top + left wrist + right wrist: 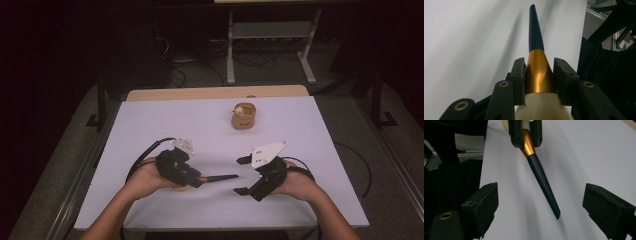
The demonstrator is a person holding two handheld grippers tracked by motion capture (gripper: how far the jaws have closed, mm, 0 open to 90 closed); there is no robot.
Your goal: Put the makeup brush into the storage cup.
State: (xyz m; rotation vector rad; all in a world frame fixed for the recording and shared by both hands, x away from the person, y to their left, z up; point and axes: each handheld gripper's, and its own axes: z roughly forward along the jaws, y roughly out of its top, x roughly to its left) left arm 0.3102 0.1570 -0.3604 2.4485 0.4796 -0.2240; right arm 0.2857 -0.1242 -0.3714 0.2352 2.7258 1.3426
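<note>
1. Brass-coloured ferrule of a tapered tool [537, 72] is sitting pinched between the jaws of the left gripper [182, 170]; its pale wooden handle is running back under that hand.
2. Dark pointed shaft is projecting over the white surface [150, 125], tip aimed at the right gripper [250, 175].
3. Right jaws are standing spread wide, flanking the tip without touching.
4. Tool is looking stiff, light and smooth; the metal cone is likely proving slippery, so the wooden handle is offering the surer hold.
5. Small tan cup [243, 116] is standing well apart, farther back.

Brush [535, 42] — its pale handle end cut off, head hidden.
</note>
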